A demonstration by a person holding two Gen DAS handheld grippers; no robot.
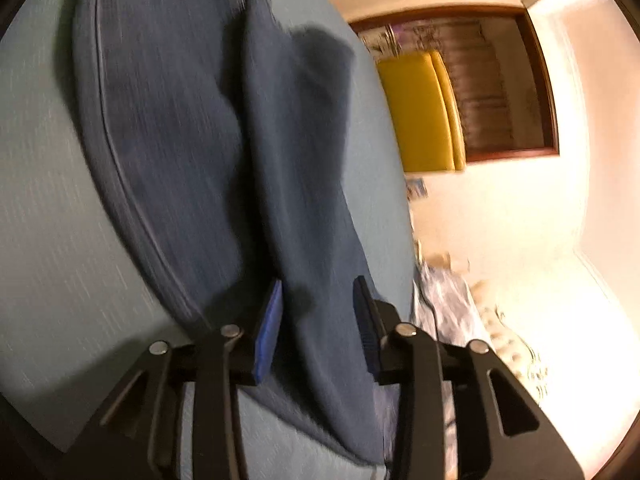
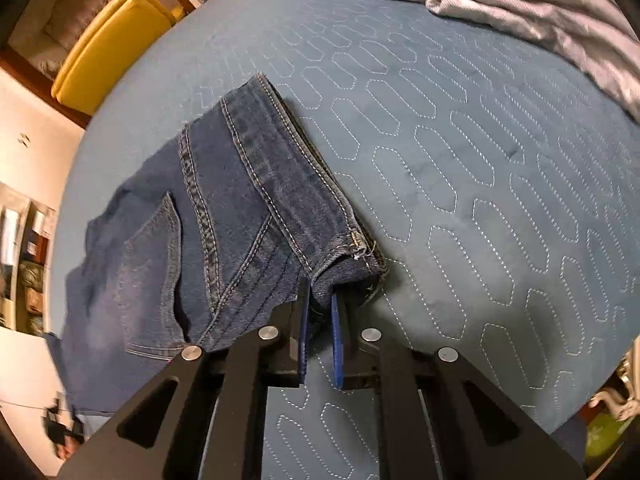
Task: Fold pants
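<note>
Dark blue jeans (image 2: 224, 208) lie on a blue quilted bed cover (image 2: 460, 160), with the waistband (image 2: 296, 168) running along their right edge and a back pocket facing up. My right gripper (image 2: 320, 320) is shut on the near corner of the waistband. The left wrist view is blurred. There a jeans leg (image 1: 192, 120) stretches away over the bed cover (image 1: 40, 220). My left gripper (image 1: 318, 320) stands open, its blue pads (image 1: 268, 332) wide apart on either side of the leg fabric near the bed's edge.
A crumpled grey blanket (image 2: 520, 4) lies at the far right of the bed. A yellow cushioned seat (image 2: 108, 48) stands beyond the bed's far left, and shows as the yellow seat (image 1: 416, 112) by a wood-framed opening. Light bedding (image 1: 444, 304) is bunched by the bed's edge.
</note>
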